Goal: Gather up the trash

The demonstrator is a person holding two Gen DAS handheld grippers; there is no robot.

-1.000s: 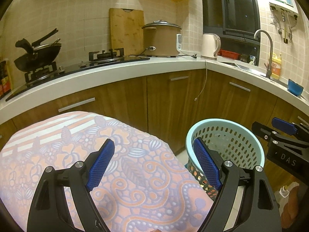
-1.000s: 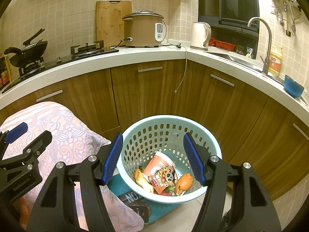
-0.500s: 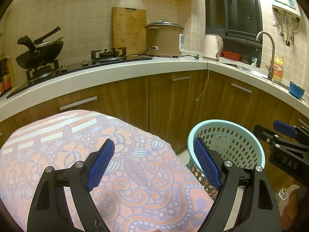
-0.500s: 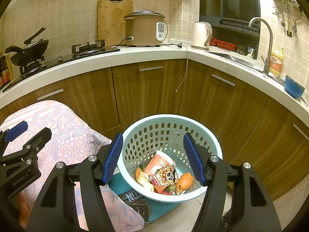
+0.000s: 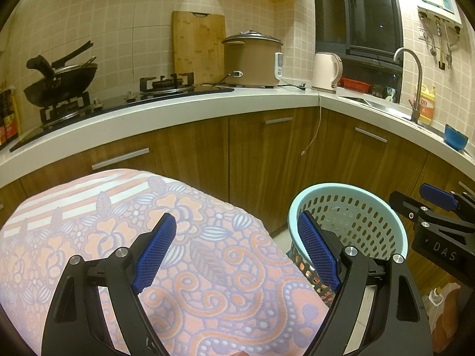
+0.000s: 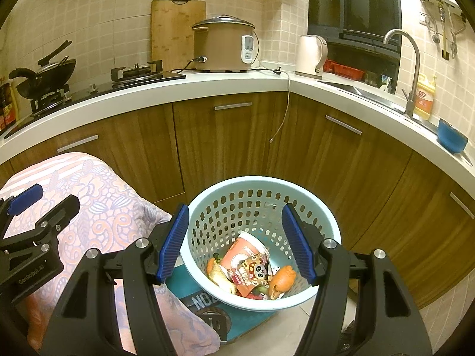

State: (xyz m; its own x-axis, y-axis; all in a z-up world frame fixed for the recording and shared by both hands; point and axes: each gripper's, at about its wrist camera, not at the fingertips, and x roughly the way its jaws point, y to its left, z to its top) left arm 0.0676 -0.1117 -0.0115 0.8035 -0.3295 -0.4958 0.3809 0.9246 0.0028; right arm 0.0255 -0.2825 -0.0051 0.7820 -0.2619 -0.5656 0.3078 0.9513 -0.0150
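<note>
A pale blue perforated basket [image 6: 207,204] [image 5: 350,190] stands on the floor beside a cloth-covered table. Inside lie a pink paper cup [image 6: 242,250], a panda snack wrapper [image 6: 252,273], an orange peel piece [image 6: 282,280] and other scraps. My right gripper [image 6: 236,241] hovers above the basket's mouth, open, nothing between its blue pads. My left gripper [image 5: 234,252] hangs open over the floral cloth [image 5: 118,231], empty; its right finger overlaps the basket's rim. Each gripper shows at the edge of the other's view.
Wooden cabinets [image 6: 225,145] under a white counter [image 6: 148,95] curve round behind the basket. On the counter stand a wok [image 5: 59,80], gas hob, rice cooker [image 6: 225,44], kettle [image 6: 311,53], tap [image 6: 412,68] and blue bowl [image 6: 452,138]. A cord [image 6: 282,112] dangles down. A teal box [image 6: 204,299] lies under the basket.
</note>
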